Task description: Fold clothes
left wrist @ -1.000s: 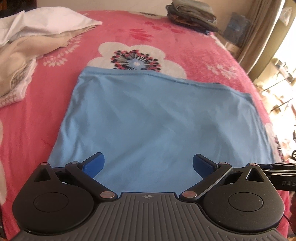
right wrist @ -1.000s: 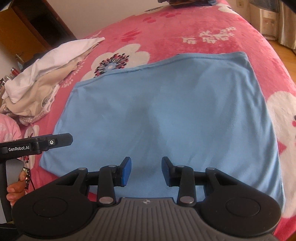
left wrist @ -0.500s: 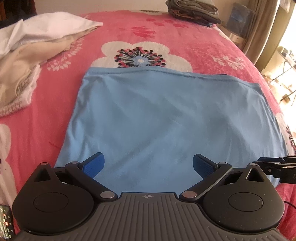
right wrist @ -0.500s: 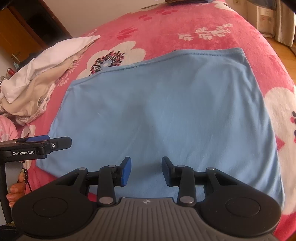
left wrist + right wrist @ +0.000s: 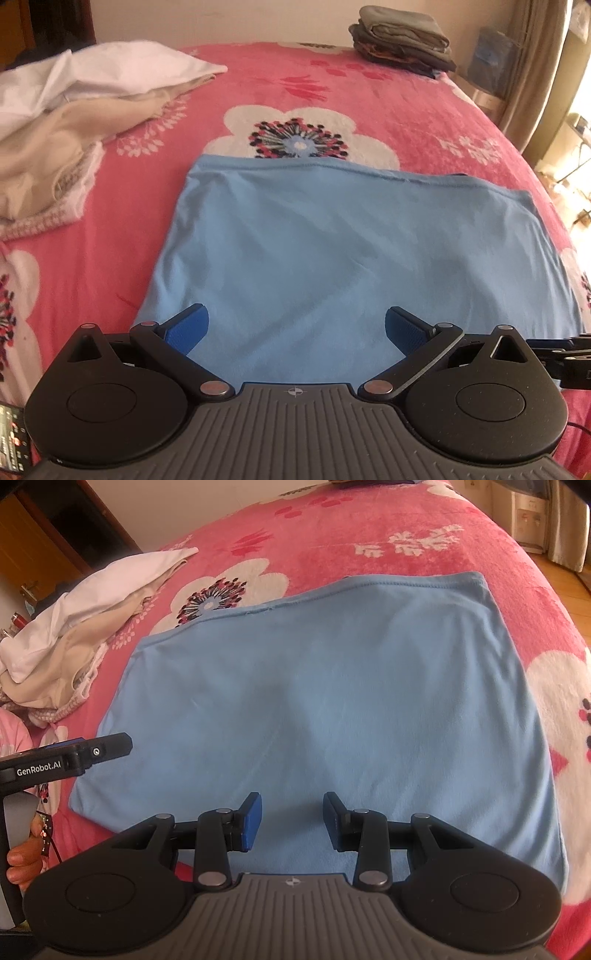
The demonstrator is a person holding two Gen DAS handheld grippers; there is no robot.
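A light blue garment (image 5: 332,251) lies flat as a folded rectangle on the pink flowered bedspread (image 5: 332,92); it also fills the right wrist view (image 5: 332,701). My left gripper (image 5: 297,328) is wide open and empty above the garment's near left part. My right gripper (image 5: 291,821) is open with a narrower gap, empty, above the garment's near edge. The left gripper's body (image 5: 66,757) shows at the left of the right wrist view, beside the garment's left edge.
A loose pile of white and cream clothes (image 5: 74,122) lies at the left of the bed, also in the right wrist view (image 5: 74,627). A stack of folded clothes (image 5: 402,44) sits at the far end. A curtain (image 5: 546,66) hangs at the right.
Both grippers have drawn back toward the near edge and risen a little; the view has shifted so more of the bed shows. The garment has not moved. Jaw openings are unchanged.
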